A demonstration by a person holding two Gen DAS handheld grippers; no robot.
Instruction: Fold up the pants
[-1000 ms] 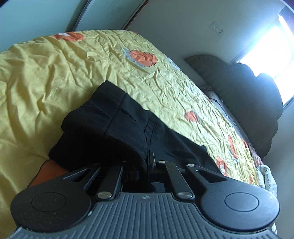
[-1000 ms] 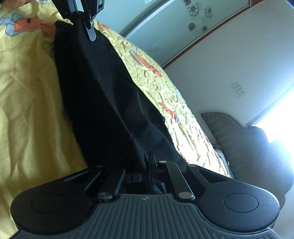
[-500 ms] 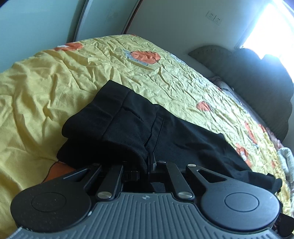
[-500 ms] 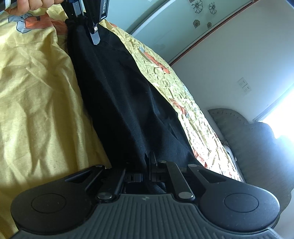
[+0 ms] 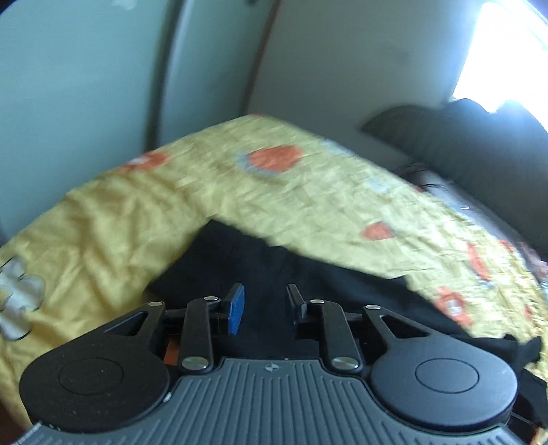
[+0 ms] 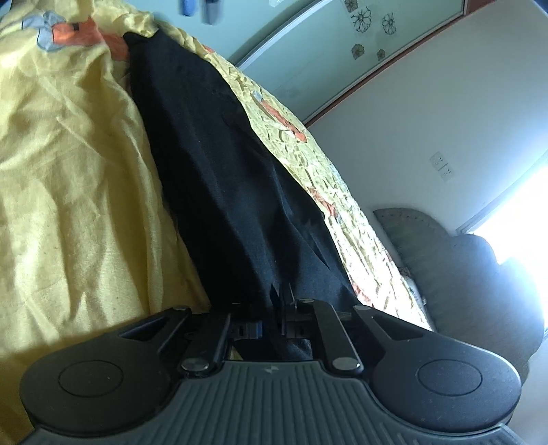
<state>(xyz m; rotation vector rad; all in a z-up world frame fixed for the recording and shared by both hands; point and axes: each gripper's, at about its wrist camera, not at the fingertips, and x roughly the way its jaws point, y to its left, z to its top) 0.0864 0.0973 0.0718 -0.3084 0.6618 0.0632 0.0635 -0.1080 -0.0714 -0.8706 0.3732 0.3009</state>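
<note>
My left gripper [image 5: 262, 304] has its jaws opening, nothing between them. The long black fabric pants [image 6: 219, 178] lie on the crumpled yellow bedspread [image 6: 68, 178]; my right gripper [image 6: 277, 318] seems clamped on their near end, its jaws opening.

No readable words, brand names or numbers anywhere in either view. Only a tiny round emblem [image 5: 271, 368] at 12 o'clock on the ribbed body of the left gripper [image 5: 263, 304], too small to make out, and a small lightning-like mark [image 6: 269, 370] at the same spot on the right gripper [image 6: 274, 304]. Flower stickers [image 6: 363, 20] on the wardrobe door [image 6: 308, 51] at 1 o'clock, without lettering.
</note>
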